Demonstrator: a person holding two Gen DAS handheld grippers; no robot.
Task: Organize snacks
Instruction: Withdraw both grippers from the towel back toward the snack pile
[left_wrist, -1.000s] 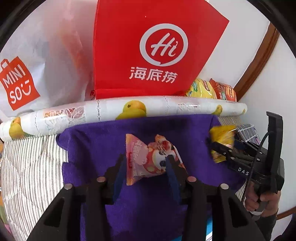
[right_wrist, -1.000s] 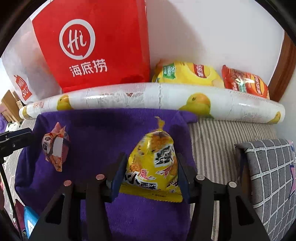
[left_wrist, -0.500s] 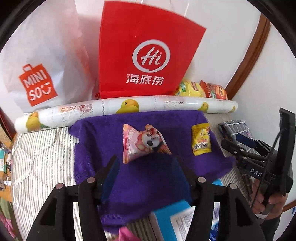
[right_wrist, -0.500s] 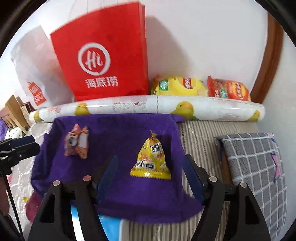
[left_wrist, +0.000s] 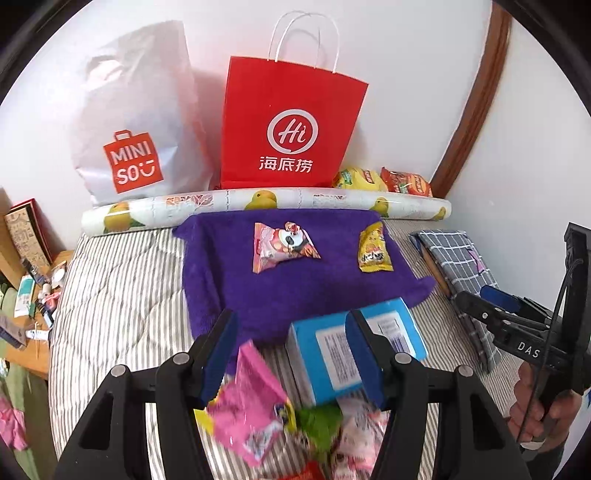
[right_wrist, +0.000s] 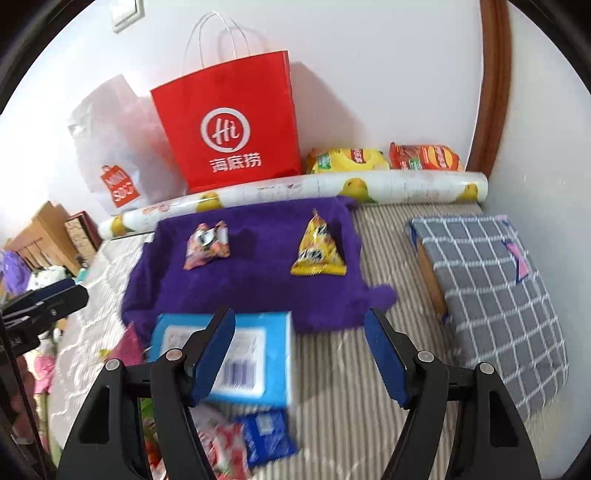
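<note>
A purple towel (left_wrist: 280, 288) (right_wrist: 251, 280) lies on the striped bed. On it rest a pink panda snack packet (left_wrist: 280, 247) (right_wrist: 207, 245) at left and a yellow snack packet (left_wrist: 373, 248) (right_wrist: 317, 247) at right. My left gripper (left_wrist: 291, 354) is open and empty, pulled back over a blue box (left_wrist: 351, 347) and a pile of loose snacks (left_wrist: 258, 406). My right gripper (right_wrist: 299, 354) is open and empty, near the same blue box (right_wrist: 236, 354); it also shows in the left wrist view (left_wrist: 517, 325).
A red paper bag (left_wrist: 291, 125) and a white MINISO bag (left_wrist: 136, 122) stand against the wall behind a rolled duck-print mat (left_wrist: 266, 206). Chip bags (right_wrist: 384, 158) lie behind the roll. A grey checked pillow (right_wrist: 491, 291) lies at right. A cluttered side table (left_wrist: 26, 280) stands at left.
Both grippers opened, let go of the pink and yellow packets on the purple towel, and pulled back toward the near edge of the bed. The blue box and loose snacks came into view.
</note>
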